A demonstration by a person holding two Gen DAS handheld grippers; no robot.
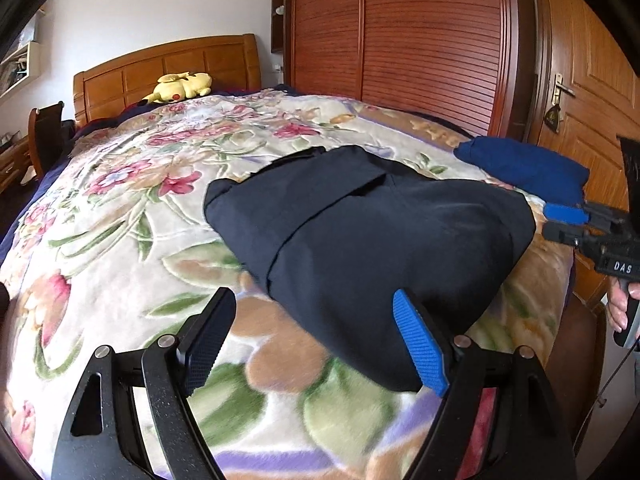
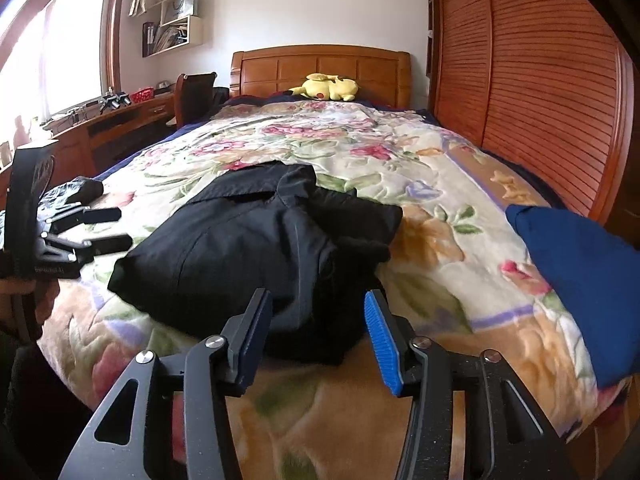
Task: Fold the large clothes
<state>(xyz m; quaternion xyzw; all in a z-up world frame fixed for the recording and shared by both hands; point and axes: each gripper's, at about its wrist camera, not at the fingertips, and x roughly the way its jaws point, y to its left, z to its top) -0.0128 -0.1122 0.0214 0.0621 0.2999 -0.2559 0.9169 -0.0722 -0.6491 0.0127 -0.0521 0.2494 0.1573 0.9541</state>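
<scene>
Left tongs (image 1: 316,336) and right tongs (image 2: 318,332) both gape wide, empty, just short of the dark garment (image 2: 256,248) on the bed (image 2: 440,184).

The blue folded garment (image 2: 580,288) runs past the right edge of the right wrist view; the left gripper (image 2: 106,230) is cut by the left edge there, its handle out of sight; the right gripper (image 1: 560,222) is clipped at the left wrist view's right edge; the dark garment (image 1: 372,240) hides the bedspread beneath; desk items (image 2: 116,100) are too small to identify
</scene>
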